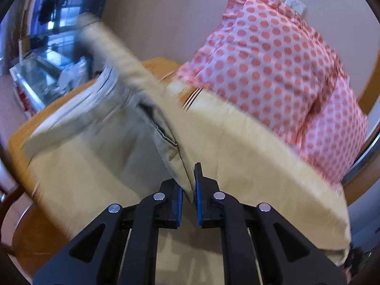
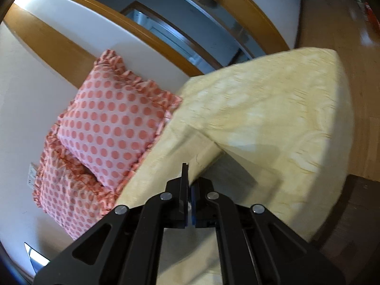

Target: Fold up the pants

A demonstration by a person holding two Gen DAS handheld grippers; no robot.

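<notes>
Beige pants [image 1: 99, 147] lie across a pale yellow bed [image 1: 249, 147]. In the left wrist view, my left gripper [image 1: 188, 185] is shut on an edge of the pants, and a lifted strip of the fabric rises from the jaws up to the far left. In the right wrist view, my right gripper [image 2: 190, 185] is shut on another part of the pants [image 2: 194, 147], which drape up and away over the bed [image 2: 273, 109]. Both views are blurred by motion.
Two pink polka-dot pillows [image 1: 273, 66] lean against the wall at the head of the bed; they also show in the right wrist view [image 2: 106, 128]. A wooden bed frame [image 1: 163, 67] edges the mattress. Wooden floor [image 2: 344, 23] lies beyond the bed.
</notes>
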